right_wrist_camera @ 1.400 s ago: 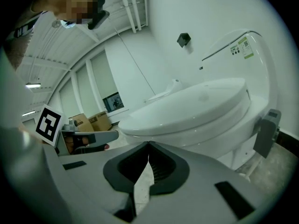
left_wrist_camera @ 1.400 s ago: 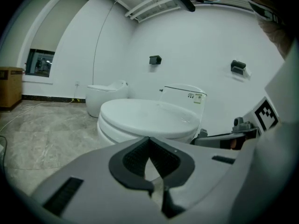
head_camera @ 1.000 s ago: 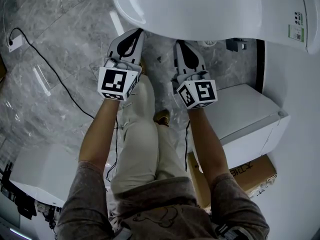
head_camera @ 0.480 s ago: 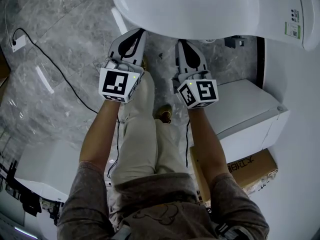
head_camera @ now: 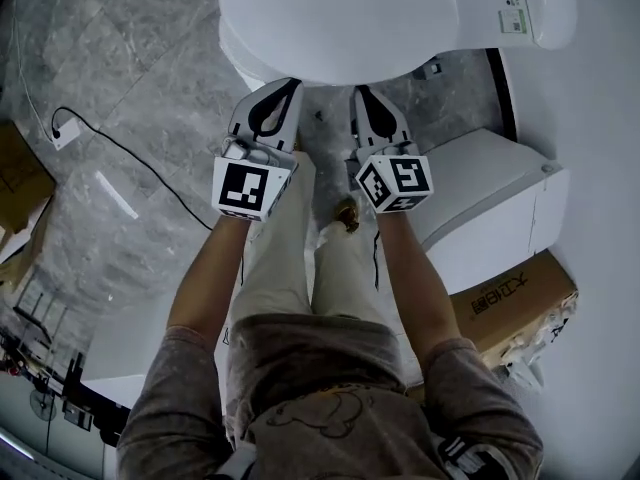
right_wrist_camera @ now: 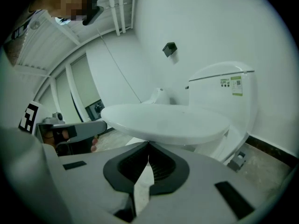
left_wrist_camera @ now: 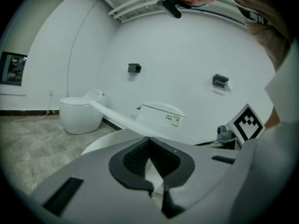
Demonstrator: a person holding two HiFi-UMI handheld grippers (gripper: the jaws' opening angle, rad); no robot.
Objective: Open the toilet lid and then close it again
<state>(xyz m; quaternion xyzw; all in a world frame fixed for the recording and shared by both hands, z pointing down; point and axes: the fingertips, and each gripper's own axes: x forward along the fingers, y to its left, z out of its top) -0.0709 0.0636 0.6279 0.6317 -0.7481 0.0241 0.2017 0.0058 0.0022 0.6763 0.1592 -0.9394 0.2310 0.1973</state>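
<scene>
The white toilet stands at the top of the head view with its lid lying level over the bowl. My left gripper and right gripper sit side by side, tips at the lid's front rim. Both are shut with nothing between the jaws. In the right gripper view the lid stretches just above the right gripper, with the tank behind. In the left gripper view the lid's thin edge and the tank lie beyond the left gripper. Whether the tips touch the rim is hidden.
A white cabinet and a cardboard box stand at the right, against the wall. A black cable runs over the grey marble floor to a socket. The person's legs are below the grippers. A second white toilet stands at the left.
The head view has shifted, so the toilet now sits lower and more to the left in the picture. Both grippers stay shut at the lid's front rim, a little closer together.
</scene>
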